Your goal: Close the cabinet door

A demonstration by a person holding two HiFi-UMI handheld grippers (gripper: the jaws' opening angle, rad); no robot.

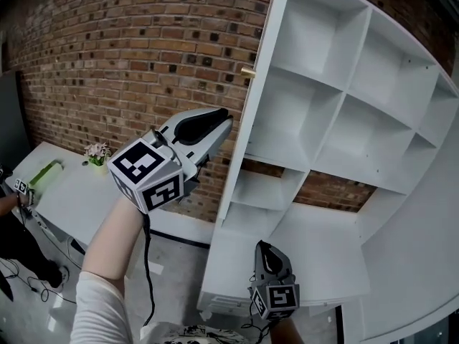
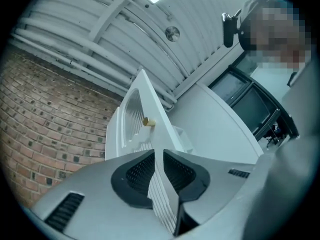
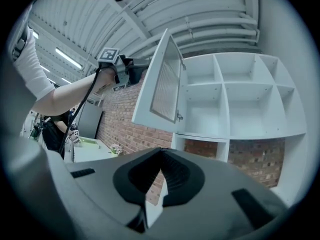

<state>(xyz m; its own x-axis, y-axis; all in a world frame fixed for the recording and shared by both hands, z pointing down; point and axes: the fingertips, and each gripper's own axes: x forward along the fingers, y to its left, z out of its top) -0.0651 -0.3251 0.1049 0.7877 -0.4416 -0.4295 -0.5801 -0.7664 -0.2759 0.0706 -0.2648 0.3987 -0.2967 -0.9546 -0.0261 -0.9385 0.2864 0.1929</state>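
Well, over on the far left a low white table [image 1: 72,203] runs along the brick wall [image 1: 129,49], with a little potted plant [image 1: 97,154] on it. Next along, a bare forearm in a white sleeve reaches up, carrying the left gripper [image 1: 226,124] high. Its jaws are pinched down to a narrow slit on the free edge of the cabinet door [image 1: 254,99]. In the left gripper view [image 2: 159,154] the slatted door panel [image 2: 132,114] runs right down between the two dark pads. A small brass knob [image 1: 248,71] sticks out of the door above the grip, on the side facing the bricks.

The door itself stands wide open, swung well out from the white cabinet [image 1: 344,92] and seen nearly edge-on from the head view. From the right gripper view, the door [image 3: 155,89] hangs out to the left of the open compartments [image 3: 223,84], with its slatted inset showing.

The right gripper [image 1: 263,248] hangs low, below the left one and in front of the cabinet's bottom ledge, touching nothing. Its jaws [image 3: 161,151] are drawn together with nothing in them; only brick and white board show past the tips. The compartments on the right stand bare, and brick shows through a gap under the upper rows.
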